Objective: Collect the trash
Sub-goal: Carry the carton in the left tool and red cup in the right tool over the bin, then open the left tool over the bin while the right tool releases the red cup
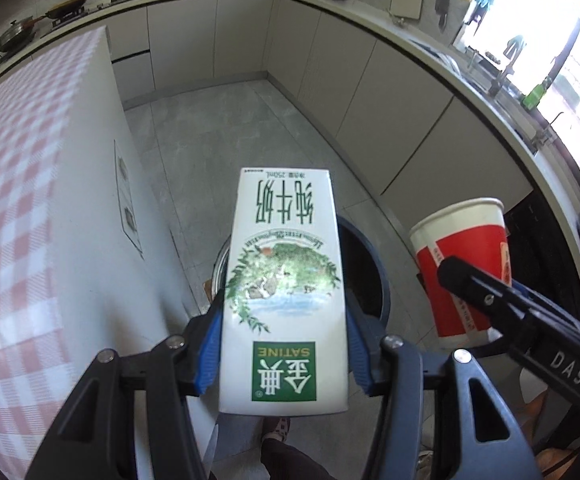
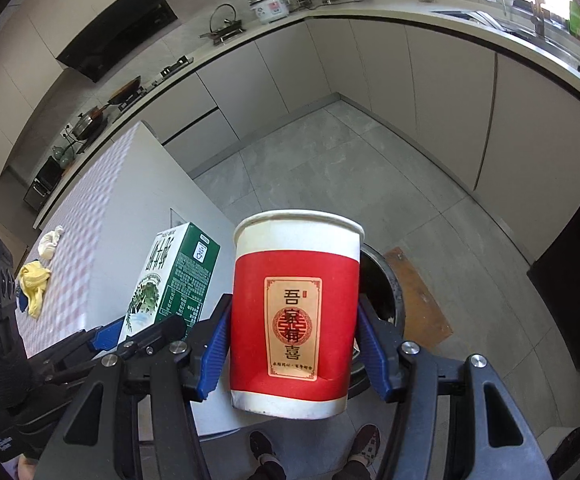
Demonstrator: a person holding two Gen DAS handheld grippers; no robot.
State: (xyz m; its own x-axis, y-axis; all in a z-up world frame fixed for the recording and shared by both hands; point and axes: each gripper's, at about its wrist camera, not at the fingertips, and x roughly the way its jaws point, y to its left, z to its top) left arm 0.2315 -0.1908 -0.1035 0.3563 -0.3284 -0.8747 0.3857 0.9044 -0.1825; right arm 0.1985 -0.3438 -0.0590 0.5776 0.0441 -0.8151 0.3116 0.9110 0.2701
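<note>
My left gripper is shut on a white and green milk carton, held upside down above a dark round trash bin on the floor. My right gripper is shut on a red and white paper cup, held upright over the same bin. The cup also shows in the left wrist view, to the right of the carton. The carton also shows in the right wrist view, to the left of the cup. The bin's inside is mostly hidden.
A table with a pink checked cloth stands to the left; a yellow rag and a white crumpled paper lie on it. Kitchen counters line the far walls. A brown board lies on the floor by the bin.
</note>
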